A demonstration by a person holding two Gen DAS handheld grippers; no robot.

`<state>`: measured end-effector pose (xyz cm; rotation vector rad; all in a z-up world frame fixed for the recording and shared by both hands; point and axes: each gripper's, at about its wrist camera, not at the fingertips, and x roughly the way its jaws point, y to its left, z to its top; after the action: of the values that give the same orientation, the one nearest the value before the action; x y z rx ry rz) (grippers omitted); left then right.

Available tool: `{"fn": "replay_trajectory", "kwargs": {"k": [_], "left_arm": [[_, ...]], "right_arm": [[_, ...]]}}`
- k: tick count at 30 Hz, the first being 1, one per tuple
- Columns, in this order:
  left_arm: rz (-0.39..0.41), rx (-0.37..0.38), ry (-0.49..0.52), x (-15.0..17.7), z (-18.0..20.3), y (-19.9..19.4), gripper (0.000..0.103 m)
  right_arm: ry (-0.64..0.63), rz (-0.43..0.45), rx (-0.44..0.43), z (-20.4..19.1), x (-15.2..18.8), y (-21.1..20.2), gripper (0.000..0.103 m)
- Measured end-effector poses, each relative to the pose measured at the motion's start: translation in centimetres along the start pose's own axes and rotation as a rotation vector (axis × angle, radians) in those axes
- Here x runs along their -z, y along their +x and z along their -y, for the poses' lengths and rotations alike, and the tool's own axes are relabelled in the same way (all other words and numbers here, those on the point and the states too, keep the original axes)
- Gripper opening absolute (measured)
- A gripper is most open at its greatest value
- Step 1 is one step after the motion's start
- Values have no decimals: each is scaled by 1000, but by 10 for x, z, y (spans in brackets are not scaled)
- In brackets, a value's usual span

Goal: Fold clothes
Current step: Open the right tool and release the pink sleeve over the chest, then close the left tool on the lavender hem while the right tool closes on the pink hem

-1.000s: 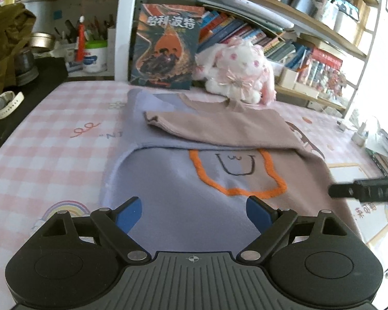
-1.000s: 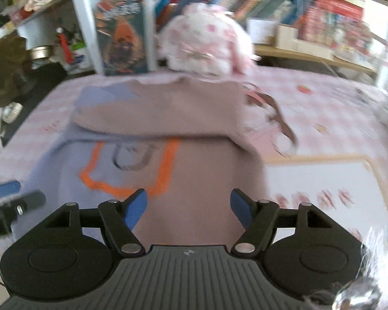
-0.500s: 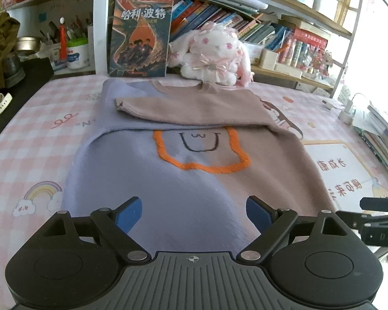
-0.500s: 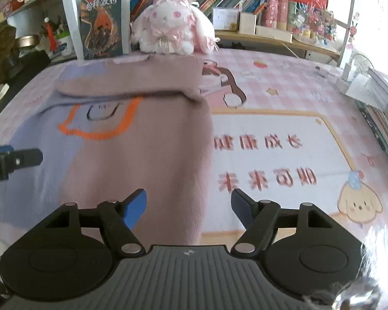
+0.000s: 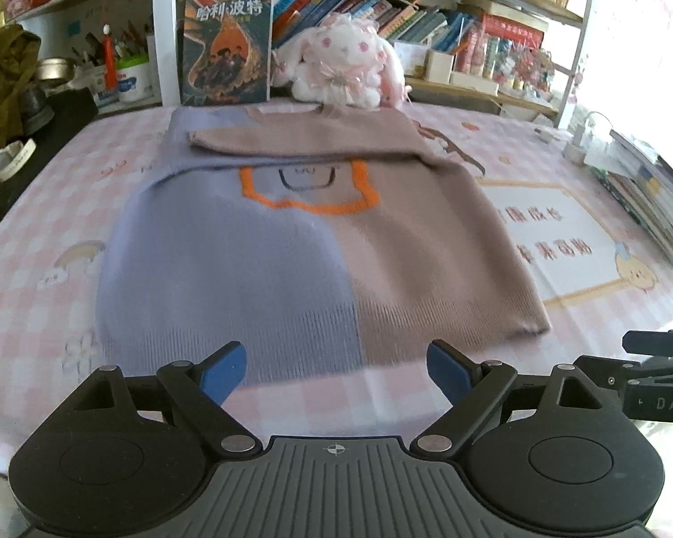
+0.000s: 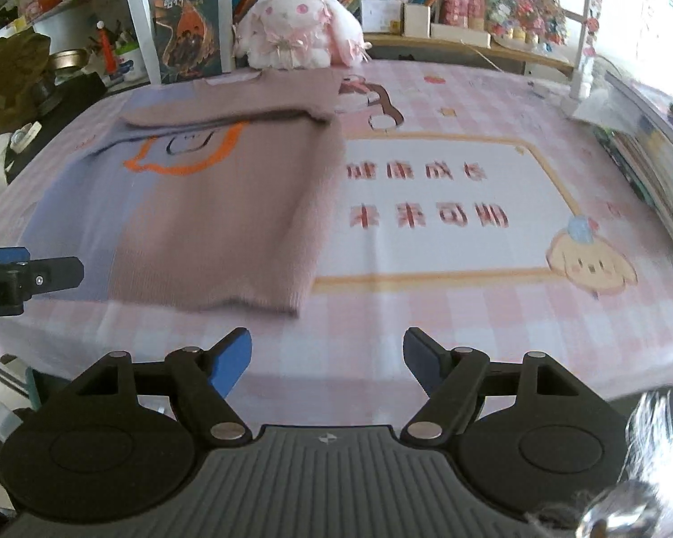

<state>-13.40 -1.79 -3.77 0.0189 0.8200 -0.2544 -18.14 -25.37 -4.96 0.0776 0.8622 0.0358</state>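
We have the left gripper and right gripper both spread wide, holding nothing, hovering just short of the sweater hem. Sweater lies flat on the pink checked tablecloth, half blue, half brown, one brown sleeve folded across the chest above the orange outline. Left view catches the whole garment; right view only its brown side, plus the full white panel with blurred red characters and a cartoon puppy. Book behind reads 哈利·波特. Plush bunny sits at the collar. "DAS" shows on the right tool in left view
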Motion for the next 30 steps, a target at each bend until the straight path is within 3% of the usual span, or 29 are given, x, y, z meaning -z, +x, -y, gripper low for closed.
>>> {"fn": "replay_trajectory", "kwargs": {"k": [6,12,19,23,30], "left_arm": [[-9,-14,-28,13,-4,-9,90],[1,-81,-50,16,-27,-11,90],[33,-167,-81,7,-73,-3,89],[41,-208,-107,-4,-98,6,81],[16,-213,-181,-21,-133,28,81]], "right_arm": [[18,-14,-1,4,14,-8,73],[36,-16,-4,3,19,-10,73],[118,3,13,11,1,5,71],[169,13,18,19,-13,15,68],[254,5,26,28,-37,39,59]]}}
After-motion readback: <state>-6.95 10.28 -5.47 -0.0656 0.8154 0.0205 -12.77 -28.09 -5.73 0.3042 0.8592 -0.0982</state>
